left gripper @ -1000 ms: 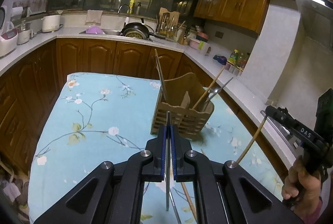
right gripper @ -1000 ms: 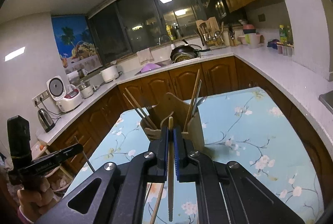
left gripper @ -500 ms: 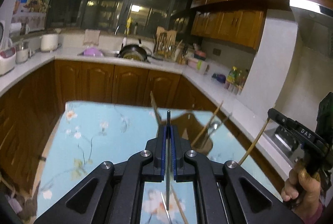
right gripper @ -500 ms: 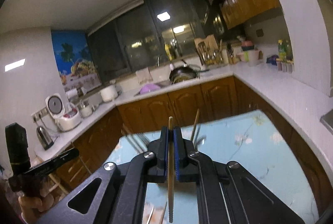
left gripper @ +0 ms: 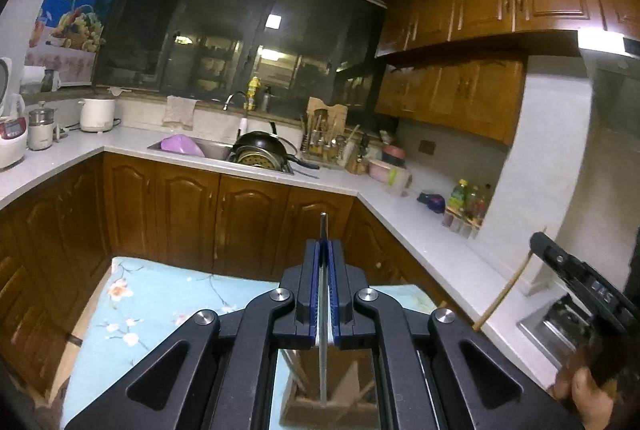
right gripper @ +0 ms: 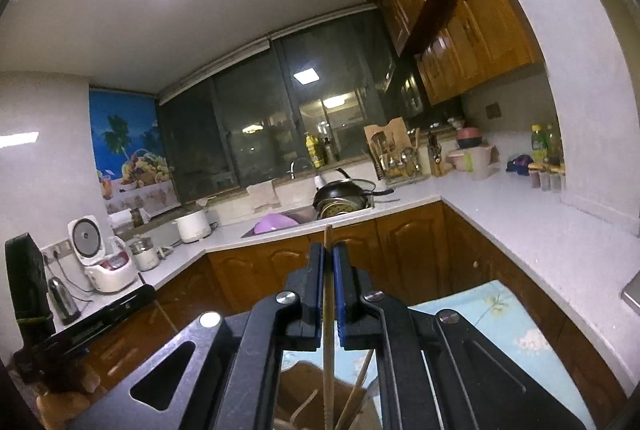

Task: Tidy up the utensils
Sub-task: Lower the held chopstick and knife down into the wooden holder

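**Wooden and metal sticks held over the holder**

Wooden caddy, the utensil holder, sits low between the arms of both cameras, on the pale blue floral tablecloth. The left gripper has its blue-lined jaws pressed onto a thin metal chopstick, which stands upright with its lower end over the caddy. The right gripper clamps a wooden chopstick the same way, upright, lower end reaching toward the caddy, where other wooden utensils lean. Behind, a white countertop runs round brown cabinets, with a black pan in the sink.
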